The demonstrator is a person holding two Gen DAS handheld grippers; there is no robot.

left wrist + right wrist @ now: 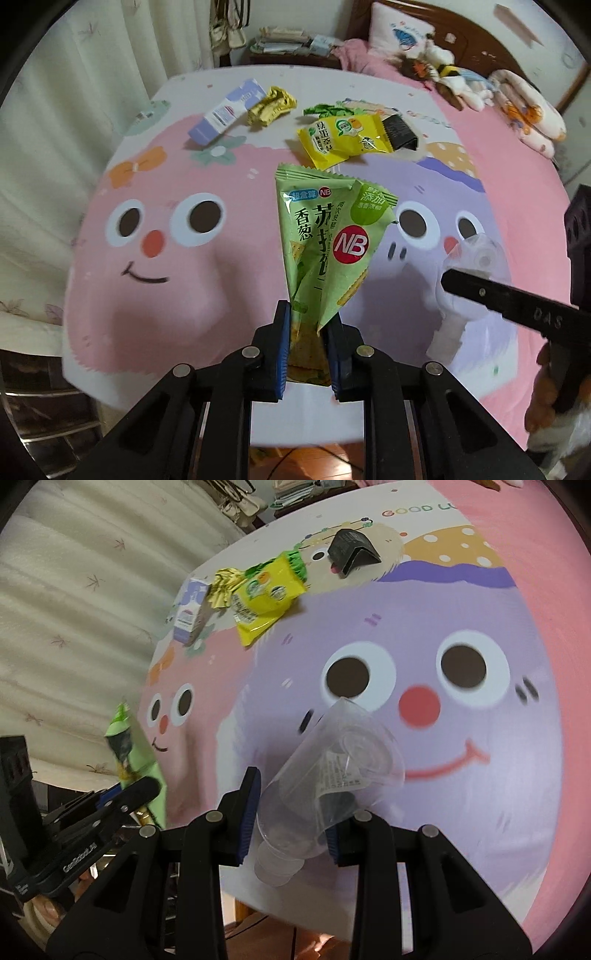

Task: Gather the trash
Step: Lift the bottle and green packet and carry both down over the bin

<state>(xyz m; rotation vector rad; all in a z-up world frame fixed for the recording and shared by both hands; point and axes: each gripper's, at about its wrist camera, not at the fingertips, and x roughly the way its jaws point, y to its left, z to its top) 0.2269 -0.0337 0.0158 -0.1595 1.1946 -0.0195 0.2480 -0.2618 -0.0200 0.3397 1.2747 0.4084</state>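
The bed (207,280) carries everything; its near edge runs just below both grippers, with wooden floor showing beneath it. The broad middle of the printed cover, with its pink and purple cartoon faces, lies bare, so there is open room between the near edge and the litter by the far edge.

The left gripper (306,343) has its fingers closed on the lower end of a green snack packet (325,236), which stands up above the near edge. The right gripper (291,819) has its fingers closed on a crumpled clear plastic cup (332,768), also near that edge; in the left wrist view the cup (472,258) shows toward the right side.

Toward the far edge lie a yellow packet (343,138), a black folded wrapper (400,133) touching its right end, a green scrap (323,109) just behind it, a crumpled gold wrapper (271,105), and a small purple-and-white box (227,110) beside that, nearest the far left corner. Pillows and soft toys (443,72) crowd the far right corner at the headboard. Curtains hang along the left side.

The green packet bears a red "NB" circle and Chinese characters. The cover reads "GOOD". The right gripper's arm reads "DAS", and the left one a name I cannot make out fully.
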